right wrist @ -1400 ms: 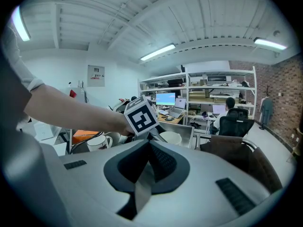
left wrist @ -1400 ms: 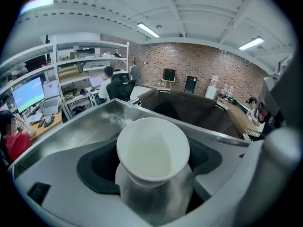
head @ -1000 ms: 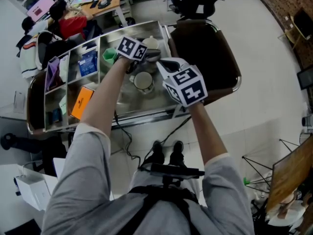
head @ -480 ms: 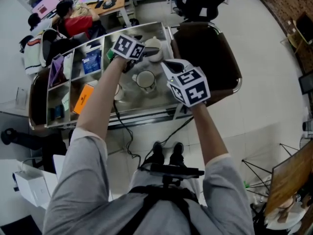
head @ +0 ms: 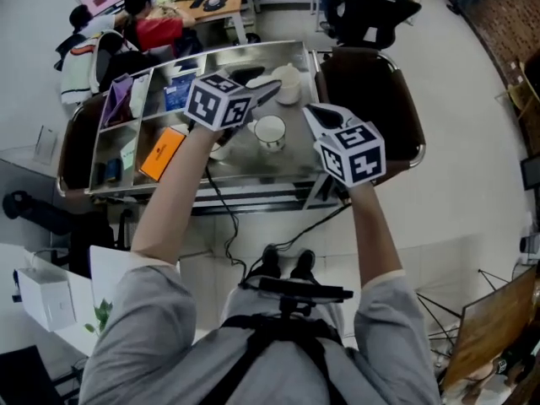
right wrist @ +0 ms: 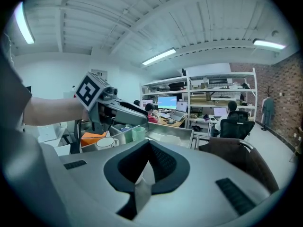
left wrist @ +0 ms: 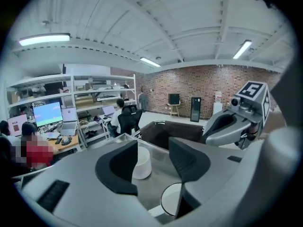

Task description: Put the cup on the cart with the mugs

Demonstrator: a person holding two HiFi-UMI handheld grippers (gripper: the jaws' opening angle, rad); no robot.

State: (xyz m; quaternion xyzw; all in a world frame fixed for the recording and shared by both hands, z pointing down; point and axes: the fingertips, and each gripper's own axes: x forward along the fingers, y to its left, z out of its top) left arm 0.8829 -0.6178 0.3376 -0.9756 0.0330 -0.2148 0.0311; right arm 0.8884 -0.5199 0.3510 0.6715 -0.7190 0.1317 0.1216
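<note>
A white mug (head: 270,131) stands upright on the steel cart tray (head: 253,163), and its rim (left wrist: 171,198) shows just below my left jaws. A second white cup (head: 289,83) (left wrist: 141,163) stands farther back on the tray and shows through the gap between the left jaws. My left gripper (head: 266,93) (left wrist: 154,167) hovers above the tray behind the mug. Its jaws are closing with nothing pressed between them. To the right of the mug, my right gripper (head: 323,114) (right wrist: 147,167) is shut and holds nothing.
The cart's left compartments hold an orange box (head: 162,153) (right wrist: 92,137), a blue packet (head: 175,93) and a green cup (right wrist: 137,134). A dark brown seat (head: 380,99) adjoins the cart on the right. People sit at desks (head: 160,28) beyond. A black cable (head: 221,226) hangs below the cart.
The head camera has tilted, so the cart sits lower and more to the right in the picture. The left gripper's cube has drawn back to the mug's left. The mug has stayed put.
</note>
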